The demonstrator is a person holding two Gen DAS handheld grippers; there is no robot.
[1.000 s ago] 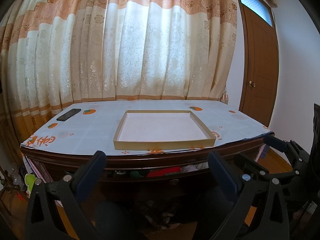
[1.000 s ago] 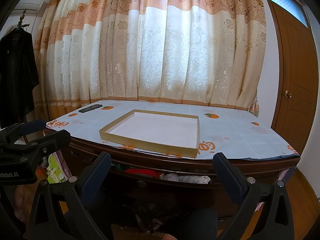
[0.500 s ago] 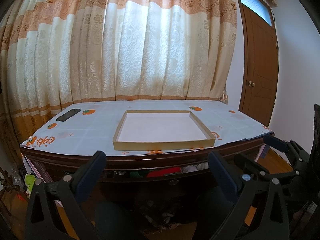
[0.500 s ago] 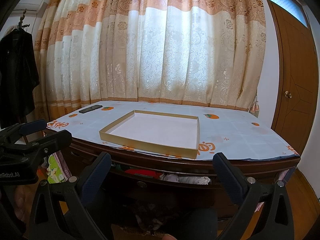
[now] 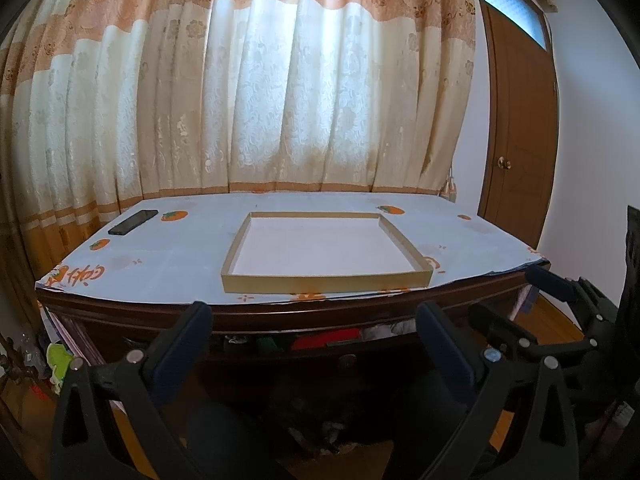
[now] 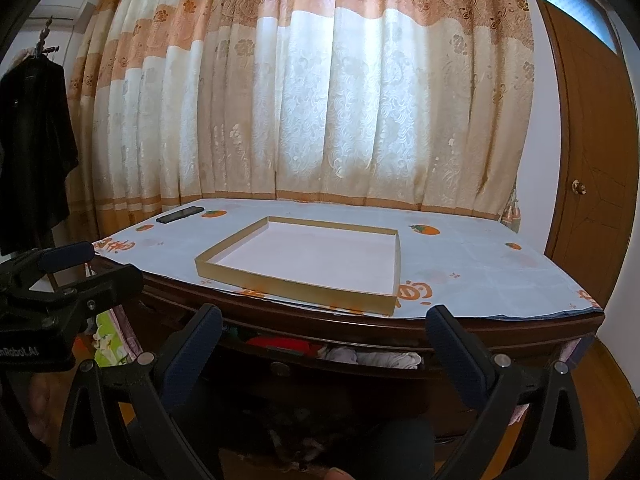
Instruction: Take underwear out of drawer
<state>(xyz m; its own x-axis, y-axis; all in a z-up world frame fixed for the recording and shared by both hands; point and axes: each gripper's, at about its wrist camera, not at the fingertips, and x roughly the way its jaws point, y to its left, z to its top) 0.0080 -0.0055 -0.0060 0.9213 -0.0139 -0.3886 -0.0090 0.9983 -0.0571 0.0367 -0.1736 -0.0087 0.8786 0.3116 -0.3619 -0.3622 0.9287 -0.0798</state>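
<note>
**Hovering before a part-open drawer, both tongs empty**

Facing the table's front edge, both grippers held low, short of the wood. Left gripper (image 5: 314, 322): fingers spread wide, nothing between them. Right gripper (image 6: 324, 326): same, wide apart, nothing held; it also shows at the right edge of the left wrist view (image 5: 516, 300).

Drawer (image 6: 280, 368) under the table's front edge, pulled out a little, round knob at the middle of its front. Underwear (image 6: 376, 359) lies inside: a pale crumpled heap toward the drawer's right end, a red piece (image 6: 280, 344) just left of it, something green further left. Left wrist view shows the same strip of cloth, red (image 5: 332, 337) at centre.

Table (image 5: 168, 272) covered with a light cloth printed with orange fruit. Shallow gold-rimmed tray (image 5: 326, 282) sits near the front edge, roughly central, white inside. Black remote (image 5: 133, 222) near the far left corner. Curtain (image 6: 320, 100) behind; wooden door (image 6: 592, 152) at right. Dark garment (image 6: 32, 152) hangs at far left.
</note>
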